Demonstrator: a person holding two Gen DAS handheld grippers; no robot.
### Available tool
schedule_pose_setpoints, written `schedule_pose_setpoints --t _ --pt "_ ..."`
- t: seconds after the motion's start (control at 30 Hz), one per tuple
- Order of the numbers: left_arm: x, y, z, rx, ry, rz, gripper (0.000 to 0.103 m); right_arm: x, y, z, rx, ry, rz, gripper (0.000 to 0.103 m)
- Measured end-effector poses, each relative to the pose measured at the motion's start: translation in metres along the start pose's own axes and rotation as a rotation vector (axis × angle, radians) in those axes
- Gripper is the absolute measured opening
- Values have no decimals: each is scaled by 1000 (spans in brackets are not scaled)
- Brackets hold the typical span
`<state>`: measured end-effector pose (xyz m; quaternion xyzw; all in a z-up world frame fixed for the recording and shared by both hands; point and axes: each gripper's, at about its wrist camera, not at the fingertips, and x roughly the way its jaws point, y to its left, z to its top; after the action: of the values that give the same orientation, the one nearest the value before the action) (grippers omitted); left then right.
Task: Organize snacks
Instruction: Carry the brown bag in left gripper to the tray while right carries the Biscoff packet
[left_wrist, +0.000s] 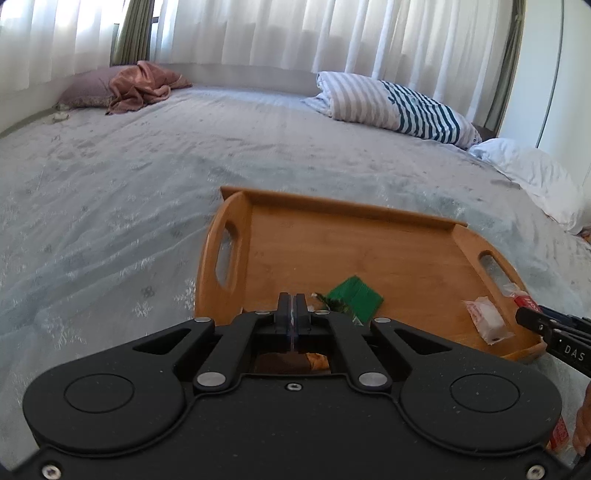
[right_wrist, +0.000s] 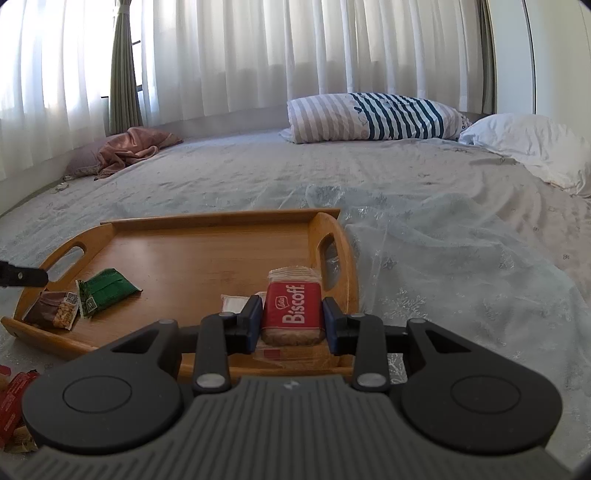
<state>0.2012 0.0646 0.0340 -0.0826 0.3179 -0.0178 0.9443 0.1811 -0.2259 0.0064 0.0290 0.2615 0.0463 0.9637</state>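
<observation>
Here the Biscoff packet (right_wrist: 291, 314), a squat red wrapper with white lettering and a clear end showing pale biscuit, sits clamped between the blue-padded jaws of the right gripper (right_wrist: 291, 321), held over the near right corner of the wooden tray (right_wrist: 207, 221). That reads as the placing step: the packet looks carried in and about ready to be set down, so the next move likely calls for lowering it onto bare wood beside the small white packet (right_wrist: 232, 304) and then easing the jaws apart without dragging the crinkly film. The left gripper (left_wrist: 291, 306) has its jaws pressed together with nothing visibly between them, poised just above the tray's near left end, where a brown snack packet (right_wrist: 53, 314) and a green foil packet (right_wrist: 105, 290) lie close together, apparently touching. The tray is smooth, warm-toned bamboo, with low walls and rounded ends cut with slot handles. It rests on a pale grey bedspread (right_wrist: 443, 258), soft and wrinkled, so it may rock under pressure. More red-wrapped snacks (right_wrist: 14, 398) lie off the tray at lower left, still to be gathered by the look of it.
</observation>
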Motion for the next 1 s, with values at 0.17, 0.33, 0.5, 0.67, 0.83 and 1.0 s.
schedule_pose_setpoints --t 0.17,0.33,0.5,0.67,0.83,1.0 --pt "2 2 -6 -24 12 -19 2 8 1 0 1 26 6 40" --pt "5 1 -11 -21 22 -20 3 14 3 -1 -6 39 1 40" --pt "9 3 -13 -29 37 -12 3 16 3 0 -2 44 9 40" --pt "9 2 -14 -25 21 8 4 17 2 1 11 23 -34 40" --pt "6 1 -14 -16 -38 53 7 23 8 2 -37 48 -40 40" --pt "15 2 -13 -21 -14 60 7 28 10 1 -40 75 -14 40"
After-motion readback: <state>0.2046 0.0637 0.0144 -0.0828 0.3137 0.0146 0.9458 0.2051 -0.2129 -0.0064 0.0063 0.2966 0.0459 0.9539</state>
